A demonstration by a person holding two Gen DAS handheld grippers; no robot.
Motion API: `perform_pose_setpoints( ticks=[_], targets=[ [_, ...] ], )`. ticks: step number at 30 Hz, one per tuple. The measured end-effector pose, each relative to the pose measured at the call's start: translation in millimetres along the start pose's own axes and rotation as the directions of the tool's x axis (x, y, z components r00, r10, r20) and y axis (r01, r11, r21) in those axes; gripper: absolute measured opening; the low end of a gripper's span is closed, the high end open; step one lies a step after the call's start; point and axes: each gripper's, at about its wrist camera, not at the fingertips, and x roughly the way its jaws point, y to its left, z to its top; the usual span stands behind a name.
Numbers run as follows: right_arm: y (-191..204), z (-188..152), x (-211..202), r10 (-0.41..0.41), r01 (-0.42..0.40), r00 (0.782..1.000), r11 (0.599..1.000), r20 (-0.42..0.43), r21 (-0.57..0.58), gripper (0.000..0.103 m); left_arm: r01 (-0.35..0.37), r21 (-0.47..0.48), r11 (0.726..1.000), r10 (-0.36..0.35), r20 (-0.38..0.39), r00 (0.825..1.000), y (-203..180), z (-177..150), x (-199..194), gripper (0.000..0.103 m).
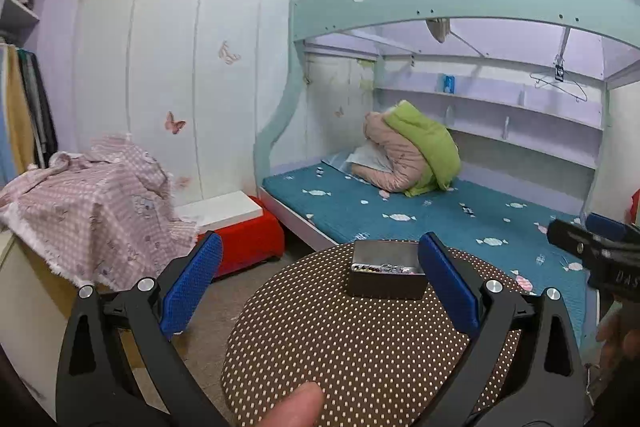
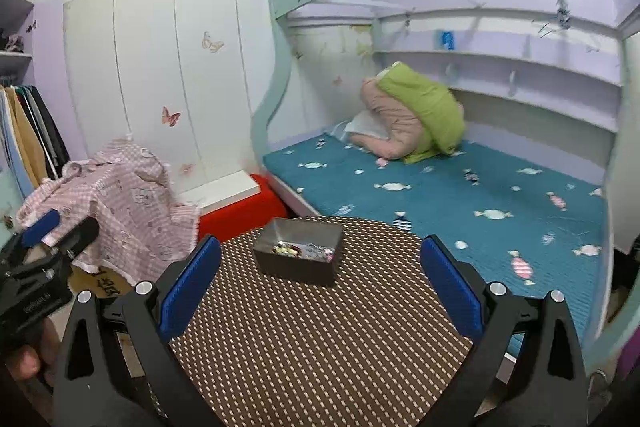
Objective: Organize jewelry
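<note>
The small dark metal box [image 1: 386, 269] sits on the far part of the round dotted bench [image 1: 352, 347], close to the bench's rim on the bed side. Inside it lies a loose heap of jewelry [image 2: 302, 250], small bright pieces bunched on the floor of the box; single items are too small to tell apart.

The left tool [image 1: 320, 281] hangs above the near half of the bench with both blue pads spread wide and nothing between them. From its own view the box lies straight ahead and slightly right of centre, with its right end just behind the right pad. The box's long axis runs crosswise to the tool's line of sight, so the pads straddle the long side, not the short one.

The right tool [image 2: 320, 283] is likewise spread wide and empty. From its view the box lies ahead and a little left of centre, turned so that one corner faces the tool and the open top shows the contents.

Both tools stand at about the same remove from the box, one on each side of it; neither touches it. The left appears slightly closer and lower, the right higher with a clearer look in. That suggests the left could steady the box while the right reaches in, though narrowing onto such small pieces will demand care.
</note>
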Motion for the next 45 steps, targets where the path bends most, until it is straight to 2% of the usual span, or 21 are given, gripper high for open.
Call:
perform_pose_setpoints(
  ticks=[5, 13, 21, 35, 45],
  targets=[
    [17.7, -23.8, -30.3, -0.052, 0.053, 0.998, 0.998, 0.036, -0.037, 0.096, -0.030, 0.009, 1.000, 0.030, 0.030, 0.999, -3.3, -10.0, -38.6, 0.098],
    [36.8, -52.9, -77.3, -0.087, 0.092, 0.992, 0.994, 0.091, -0.062, 0.096, -0.021, 0.002, 1.000, 0.021, 0.043, 0.999, -6.3, -29.5, -96.0, 0.098],
    [38.5, -69.5, -104.8, -0.099, 0.102, 0.989, 0.995, 0.105, -0.017, 0.096, -0.002, -0.007, 1.000, 0.002, 0.078, 0.997, -10.0, -38.5, -139.7, 0.098],
    [31.7, -82.0, -109.7, -0.118, 0.118, 0.987, 0.993, 0.107, 0.012, 0.096, -0.015, 0.029, 0.999, 0.014, 0.044, 0.999, -25.7, -55.9, -143.1, 0.098],
    [41.2, -86.6, -106.1, -0.116, 0.117, 0.988, 0.993, 0.098, -0.006, 0.096, -0.013, 0.002, 1.000, 0.013, 0.013, 1.000, -18.7, -64.9, -137.7, 0.098]
  ],
)
